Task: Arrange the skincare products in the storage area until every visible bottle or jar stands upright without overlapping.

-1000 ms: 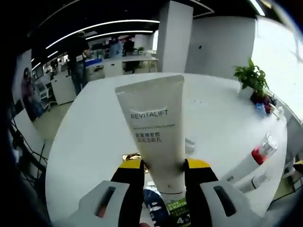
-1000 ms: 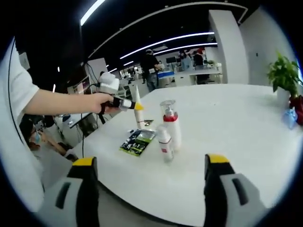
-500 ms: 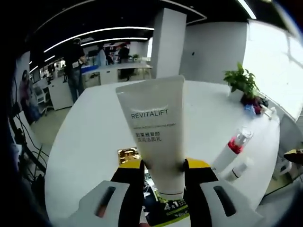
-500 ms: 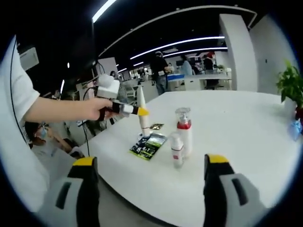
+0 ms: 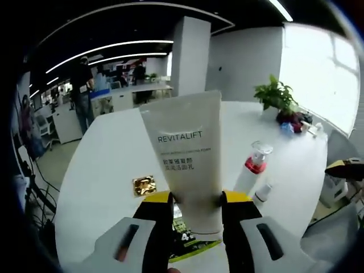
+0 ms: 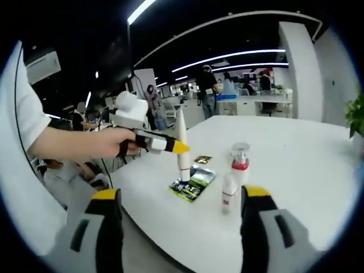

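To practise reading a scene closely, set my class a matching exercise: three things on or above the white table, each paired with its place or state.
Things:
1. white REVITALIFT tube
2. red-collared pump bottle
3. small gold square packet

States:
A. lying flat on the table
B. held between the left gripper jaws
C. standing upright beside a small white bottle

Pairs: 1-B, 2-C, 3-A

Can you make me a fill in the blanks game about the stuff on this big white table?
1. The left gripper is shut on a white tube with the word ____ printed on it.
2. The pump bottle has a collar coloured ____.
3. The right gripper has its jaws wide ____.
4. The dark green packet lies ____ on the white table.

Missing words: REVITALIFT; red; open; flat
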